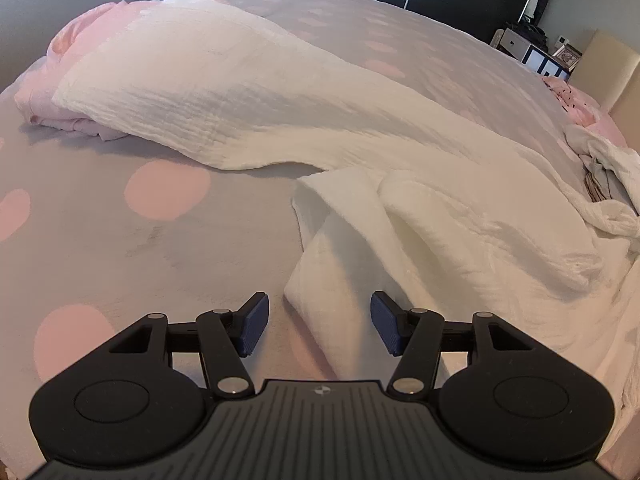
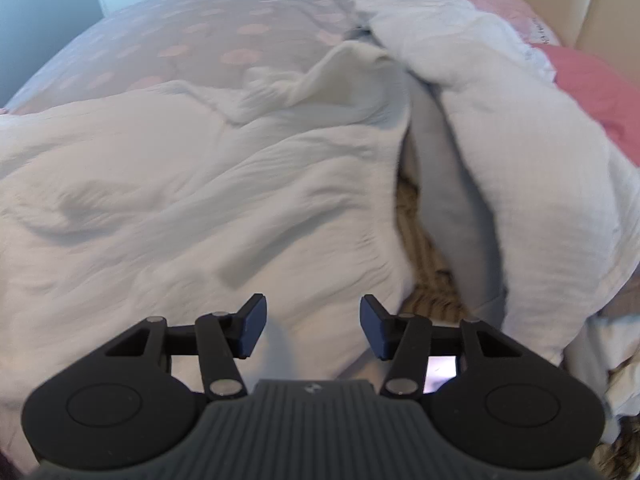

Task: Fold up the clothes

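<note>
While one white muslin cloth (image 1: 248, 96) lies spread and rumpled across the dotted bed (image 1: 100, 240), two grippers hover over it: left gripper (image 1: 320, 326) with fingers wide, straddling a folded corner; right gripper (image 2: 313, 326) likewise wide, empty. One pink garment (image 1: 76, 60) lies under the cloth's far end.

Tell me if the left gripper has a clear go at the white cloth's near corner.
Probably yes. The left gripper is open, and the folded corner of the white cloth lies right between its fingers on the bedspread, with nothing in between.
</note>
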### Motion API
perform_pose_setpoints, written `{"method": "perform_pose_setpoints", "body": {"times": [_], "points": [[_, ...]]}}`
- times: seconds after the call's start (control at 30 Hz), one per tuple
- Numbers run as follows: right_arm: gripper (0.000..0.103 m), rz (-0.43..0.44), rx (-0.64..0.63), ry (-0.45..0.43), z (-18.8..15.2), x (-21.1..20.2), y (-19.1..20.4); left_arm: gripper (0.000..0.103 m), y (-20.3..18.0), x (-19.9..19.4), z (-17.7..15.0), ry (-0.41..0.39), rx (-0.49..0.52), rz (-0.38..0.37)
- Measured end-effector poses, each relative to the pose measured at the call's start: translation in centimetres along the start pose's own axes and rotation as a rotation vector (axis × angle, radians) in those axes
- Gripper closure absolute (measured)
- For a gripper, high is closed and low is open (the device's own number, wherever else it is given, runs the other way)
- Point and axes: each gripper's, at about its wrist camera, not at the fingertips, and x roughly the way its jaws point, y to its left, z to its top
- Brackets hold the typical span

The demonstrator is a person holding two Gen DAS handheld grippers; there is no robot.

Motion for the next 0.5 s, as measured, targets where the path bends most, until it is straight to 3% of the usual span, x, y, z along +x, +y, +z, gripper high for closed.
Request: {"method": "perform_pose_setpoints", "body": {"times": [0.2, 0.27, 0.33, 0.4, 0.43, 0.5], "points": [[0.048, -0.03, 0.089, 0.061, 0.5, 2.3, -2.1, 0.047, -0.9, 1.4, 0.6, 0.013, 0.009, -0.012], [0.054, -0.033, 0.121, 0.085, 0.5, 3.1, -2.8, 0.047, -1.2, 1.7, 0.7, 0.016, 0.013, -0.012], [0.074, -0.036, 0.152, 0.108, 0.6, 3.9, -3.4, 0.046, -1.5, 2.0, 0.8, 0.018, 0.017, -0.011], [0.079, -0.049, 0.165, 0.105, 0.6, 3.8, -3.9, 0.047, -1.8, 2.3, 0.9, 0.021, 0.021, -0.011], [0.08, -0.06, 0.164, 0.092, 0.6, 3.3, -4.1, 0.051, -2.0, 2.5, 0.9, 0.023, 0.023, -0.011], [0.081, -0.082, 0.162, 0.066, 0.7, 2.3, -4.4, 0.076, -2.1, 1.9, 1.0, 0.009, 0.018, -0.01]]}}
